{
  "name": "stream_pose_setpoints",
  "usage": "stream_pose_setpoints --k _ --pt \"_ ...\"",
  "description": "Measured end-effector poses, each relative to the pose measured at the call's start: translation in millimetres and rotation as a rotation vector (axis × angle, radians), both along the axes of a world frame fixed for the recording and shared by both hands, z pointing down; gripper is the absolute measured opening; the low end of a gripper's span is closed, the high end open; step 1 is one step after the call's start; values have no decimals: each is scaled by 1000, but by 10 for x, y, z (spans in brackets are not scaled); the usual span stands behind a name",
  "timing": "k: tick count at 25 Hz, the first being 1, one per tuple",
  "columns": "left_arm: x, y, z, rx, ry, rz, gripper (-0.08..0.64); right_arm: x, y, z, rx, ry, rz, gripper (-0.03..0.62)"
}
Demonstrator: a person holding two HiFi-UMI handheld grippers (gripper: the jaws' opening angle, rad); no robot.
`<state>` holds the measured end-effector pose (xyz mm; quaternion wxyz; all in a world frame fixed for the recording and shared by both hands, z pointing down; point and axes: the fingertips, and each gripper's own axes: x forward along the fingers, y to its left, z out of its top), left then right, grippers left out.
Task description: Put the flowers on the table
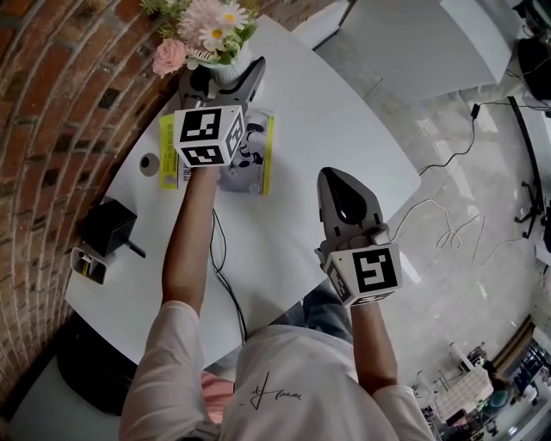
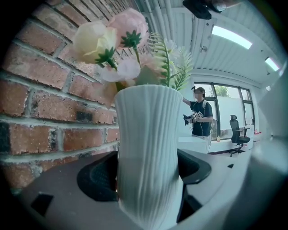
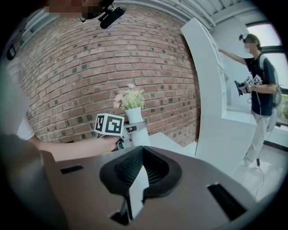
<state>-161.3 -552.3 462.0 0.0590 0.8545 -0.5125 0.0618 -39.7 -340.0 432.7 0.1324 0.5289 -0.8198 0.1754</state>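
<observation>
Where the brick wall point(image 1: 52, 103) meets the white table point(image 1: 327, 112), pink and cream flowers point(image 1: 207, 26) stand in a ribbed white vase point(image 2: 148, 148), which the left gripper point(image 1: 225, 82) clamps. A yellow-edged booklet point(image 1: 254, 159) lies just beneath. Well apart, the right gripper point(image 1: 343, 181) hovers closed and empty.

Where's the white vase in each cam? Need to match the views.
Head view: white vase at top edge, under the flowers, in the left gripper.
Left gripper view: white vase fills the centre, jaws clamped on it.
Right gripper view: white vase small, left of centre.
Shared landmark: brick wall behind it in all three.
</observation>
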Motion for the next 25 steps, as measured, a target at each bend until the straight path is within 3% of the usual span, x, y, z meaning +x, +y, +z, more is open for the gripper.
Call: stream_pose_setpoints --k 25 --pt "-60 181 -22 59 -49 -11 396 -85 200 37 -21 -8 -32 26"
